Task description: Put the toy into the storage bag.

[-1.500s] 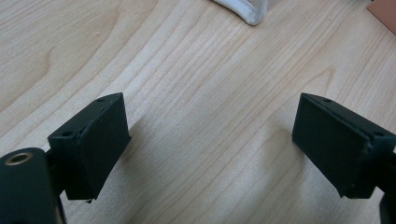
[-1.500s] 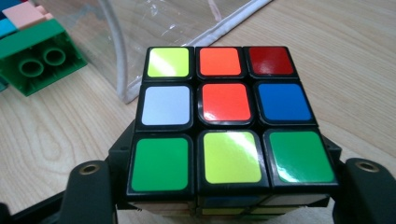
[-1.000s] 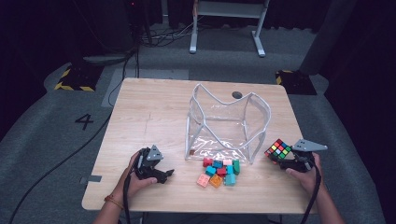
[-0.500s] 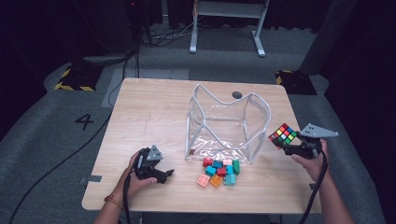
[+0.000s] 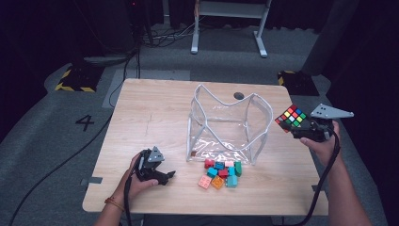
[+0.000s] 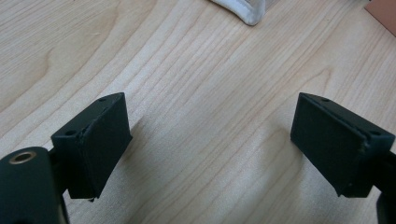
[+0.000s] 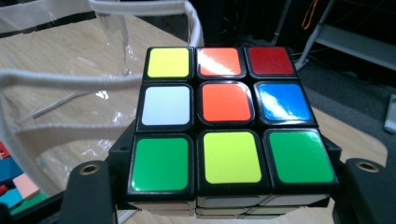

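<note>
The cube [image 7: 231, 119] is a glossy black plastic puzzle with three-by-three rounded colour stickers; its top face shows yellow, orange, red, then white, orange, blue, then green, yellow, green. It sits clamped between the jaws of the right gripper [image 5: 303, 129], held in the air past the table's right edge, just right of the bag [image 5: 228, 125]. That bag is clear, crinkly plastic with white fabric piping, standing open on the pale wood-grain table [image 5: 150, 113]. In front of it lies a cluster of about nine small blocks [image 5: 221, 172] in red, teal, green, pink and orange. The left gripper [image 5: 162, 176] rests low on the table, its matte black jaws wide apart and empty. A "4" [image 5: 85, 123] marks the grey floor.
</note>
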Available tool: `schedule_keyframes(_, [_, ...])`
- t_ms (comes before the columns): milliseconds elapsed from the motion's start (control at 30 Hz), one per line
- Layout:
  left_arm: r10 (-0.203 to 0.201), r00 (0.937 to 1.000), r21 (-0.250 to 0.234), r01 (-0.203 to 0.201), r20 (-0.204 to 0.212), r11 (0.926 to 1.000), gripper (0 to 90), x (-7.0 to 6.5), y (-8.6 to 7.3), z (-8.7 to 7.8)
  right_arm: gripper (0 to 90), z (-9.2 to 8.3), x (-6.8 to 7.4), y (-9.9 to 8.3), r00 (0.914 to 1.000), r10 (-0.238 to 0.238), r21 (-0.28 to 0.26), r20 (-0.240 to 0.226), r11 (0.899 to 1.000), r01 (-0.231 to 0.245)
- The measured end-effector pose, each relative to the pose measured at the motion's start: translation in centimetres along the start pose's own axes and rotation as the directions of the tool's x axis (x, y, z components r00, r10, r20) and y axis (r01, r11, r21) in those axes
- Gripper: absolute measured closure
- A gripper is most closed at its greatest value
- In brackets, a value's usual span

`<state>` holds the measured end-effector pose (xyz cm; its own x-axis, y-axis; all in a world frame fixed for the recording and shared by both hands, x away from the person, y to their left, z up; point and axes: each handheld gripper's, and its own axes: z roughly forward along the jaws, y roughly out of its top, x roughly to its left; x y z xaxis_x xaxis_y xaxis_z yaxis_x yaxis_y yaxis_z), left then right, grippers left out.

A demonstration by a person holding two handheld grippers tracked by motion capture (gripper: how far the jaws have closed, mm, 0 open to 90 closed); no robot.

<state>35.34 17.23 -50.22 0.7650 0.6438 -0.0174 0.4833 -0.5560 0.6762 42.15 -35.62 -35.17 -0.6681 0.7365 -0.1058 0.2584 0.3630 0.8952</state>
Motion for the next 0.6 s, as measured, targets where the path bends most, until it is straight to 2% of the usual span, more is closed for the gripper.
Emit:
schedule_keyframes(167, [0.0,1.0,0.0,0.0,-0.001,1.0,12.1,0.0,0.0,0.0,33.7,-0.3,-0.3,2.4,0.9999,-0.006,-0.046,-0.013,0.999,0.005])
schedule_keyframes(300, [0.002,1.0,0.001,-0.002,0.0,1.0,12.1,0.0,0.0,0.0,33.7,-0.3,-0.2,3.8,0.9998,-0.011,-0.06,-0.019,0.998,0.009])
schedule_keyframes(333, [0.002,1.0,0.001,-0.002,0.0,1.0,12.1,0.0,0.0,0.0,33.8,-0.2,-0.2,4.3,0.9991,-0.032,-0.064,-0.03,0.997,0.03])
schedule_keyframes(433, [-0.002,1.0,0.0,0.002,0.002,1.0,12.1,0.0,0.0,0.0,33.8,-0.2,0.0,5.0,0.9986,-0.039,-0.063,-0.037,0.997,0.036])
schedule_keyframes(533, [-0.002,1.0,0.0,0.002,0.002,1.0,12.1,0.0,0.0,0.0,33.7,0.0,0.2,6.3,0.9965,-0.06,-0.074,-0.058,0.996,0.055])
schedule_keyframes(600, [-0.004,1.0,0.002,0.004,0.001,1.0,12.1,0.0,0.0,0.0,33.7,0.1,0.5,6.9,0.9953,-0.057,-0.084,-0.078,0.995,0.05])
